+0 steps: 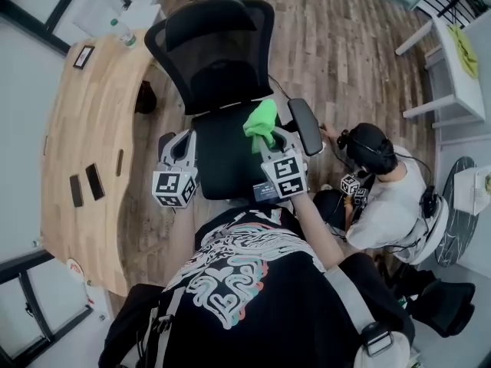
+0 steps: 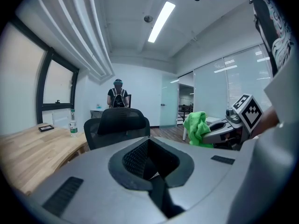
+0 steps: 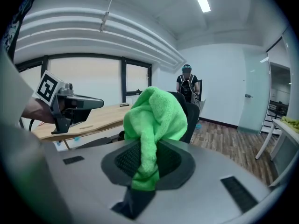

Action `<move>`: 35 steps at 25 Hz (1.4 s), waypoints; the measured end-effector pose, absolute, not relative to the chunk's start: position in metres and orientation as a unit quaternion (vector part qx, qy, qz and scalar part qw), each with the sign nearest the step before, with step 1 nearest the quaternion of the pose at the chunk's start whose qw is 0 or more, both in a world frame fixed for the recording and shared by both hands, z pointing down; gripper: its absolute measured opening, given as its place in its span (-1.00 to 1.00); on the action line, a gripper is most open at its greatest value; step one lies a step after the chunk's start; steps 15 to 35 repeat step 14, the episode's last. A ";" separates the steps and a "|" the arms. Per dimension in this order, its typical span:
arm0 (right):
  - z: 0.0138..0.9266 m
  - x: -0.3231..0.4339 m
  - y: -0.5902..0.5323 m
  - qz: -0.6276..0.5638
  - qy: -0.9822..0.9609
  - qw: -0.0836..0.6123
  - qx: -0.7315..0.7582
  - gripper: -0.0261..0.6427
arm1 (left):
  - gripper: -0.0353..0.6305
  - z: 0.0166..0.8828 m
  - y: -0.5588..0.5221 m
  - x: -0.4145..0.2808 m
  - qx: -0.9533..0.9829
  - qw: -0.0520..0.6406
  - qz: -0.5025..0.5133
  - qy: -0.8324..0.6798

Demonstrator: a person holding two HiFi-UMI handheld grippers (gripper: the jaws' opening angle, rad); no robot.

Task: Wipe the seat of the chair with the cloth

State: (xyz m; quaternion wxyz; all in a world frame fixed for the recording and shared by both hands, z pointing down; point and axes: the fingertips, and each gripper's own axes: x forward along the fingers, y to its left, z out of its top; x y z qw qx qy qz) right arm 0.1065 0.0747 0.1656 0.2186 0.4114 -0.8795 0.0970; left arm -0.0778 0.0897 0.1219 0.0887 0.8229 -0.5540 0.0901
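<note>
A black office chair (image 1: 219, 60) stands in front of me, its dark seat (image 1: 219, 159) just below my grippers. My right gripper (image 1: 272, 138) hangs over the seat's right side, shut on a bright green cloth (image 1: 261, 123). In the right gripper view the cloth (image 3: 156, 120) bunches above the jaws and a strip of it is pinched between them. My left gripper (image 1: 182, 146) hovers at the seat's left edge, its jaws closed together with nothing in them (image 2: 148, 160). The chair's backrest (image 2: 117, 123) shows beyond it.
A curved wooden desk (image 1: 84, 129) runs along the left with a water bottle (image 1: 123, 33) and flat dark items (image 1: 84, 184). The chair's right armrest (image 1: 304, 126) sits beside the cloth. A seated person (image 1: 383, 186) is close on the right. White shelving (image 1: 453, 60) stands far right.
</note>
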 end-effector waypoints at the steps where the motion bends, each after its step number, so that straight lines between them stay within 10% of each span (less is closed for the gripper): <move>1: 0.166 0.106 0.075 0.098 -0.879 0.219 0.412 -0.73 | -0.89 0.122 0.090 -0.078 0.823 0.087 0.093 -0.554; 35: 0.169 0.107 0.072 0.087 -0.882 0.220 0.408 -0.73 | -0.89 0.125 0.096 -0.084 0.812 0.089 0.096 -0.569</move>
